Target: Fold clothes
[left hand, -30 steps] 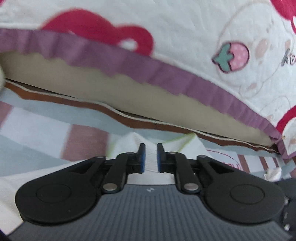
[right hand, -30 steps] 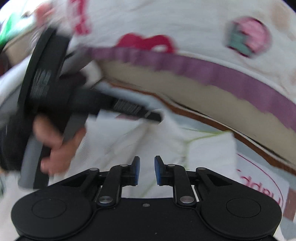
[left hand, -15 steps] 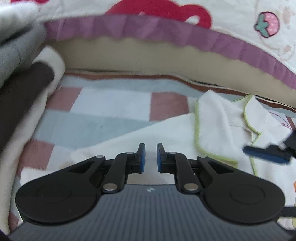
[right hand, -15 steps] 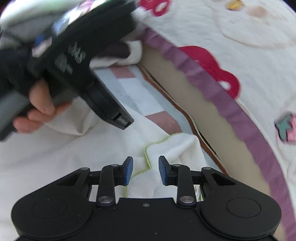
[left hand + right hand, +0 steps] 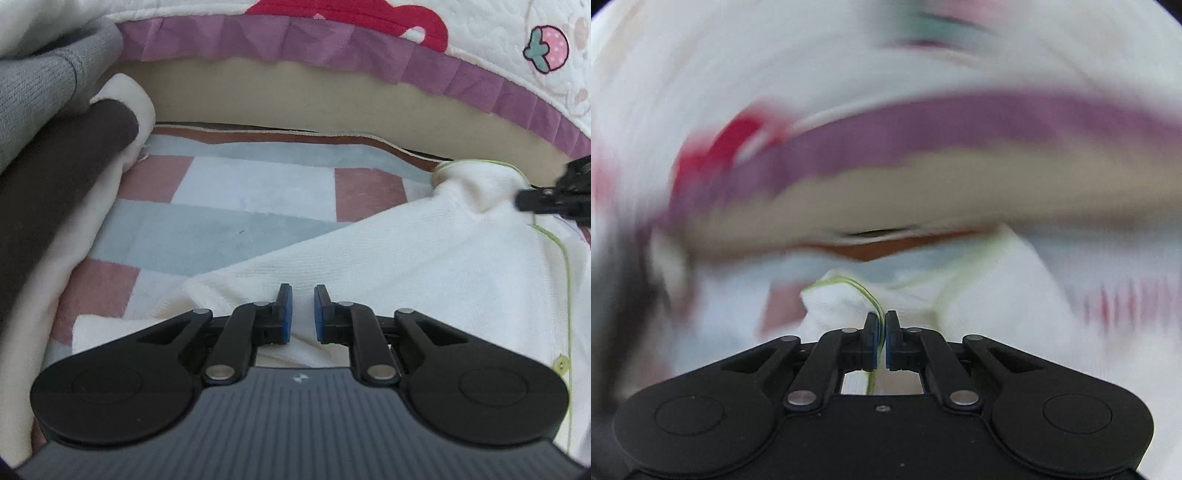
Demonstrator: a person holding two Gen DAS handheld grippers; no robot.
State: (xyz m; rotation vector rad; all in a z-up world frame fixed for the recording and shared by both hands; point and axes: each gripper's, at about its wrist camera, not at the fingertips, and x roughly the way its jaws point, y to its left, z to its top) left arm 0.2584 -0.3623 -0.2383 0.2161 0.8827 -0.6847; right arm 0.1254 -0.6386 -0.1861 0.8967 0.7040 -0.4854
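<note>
A white garment with lime-green trim [image 5: 424, 251] lies on a checked rug of pink, white and grey-blue squares. My left gripper [image 5: 303, 314] hovers just above the garment's lower fold, open a little, with nothing between its fingers. At the right edge of the left wrist view, my right gripper's black tip [image 5: 554, 195] pinches a bunched corner of the garment. In the blurred right wrist view, my right gripper [image 5: 881, 341] is shut on the white garment's green-trimmed edge [image 5: 842, 295].
A bed with a beige side [image 5: 295, 99], purple frill and a white strawberry-print quilt [image 5: 517, 22] stands right behind the rug [image 5: 221, 206]. Grey [image 5: 44, 74], dark brown [image 5: 55, 177] and cream clothes pile up at the left.
My right gripper has closed on the garment's green-trimmed edge and is swinging fast; its view is now blurred. The garment's corner has been pulled up and bunched. My left gripper barely moved.
</note>
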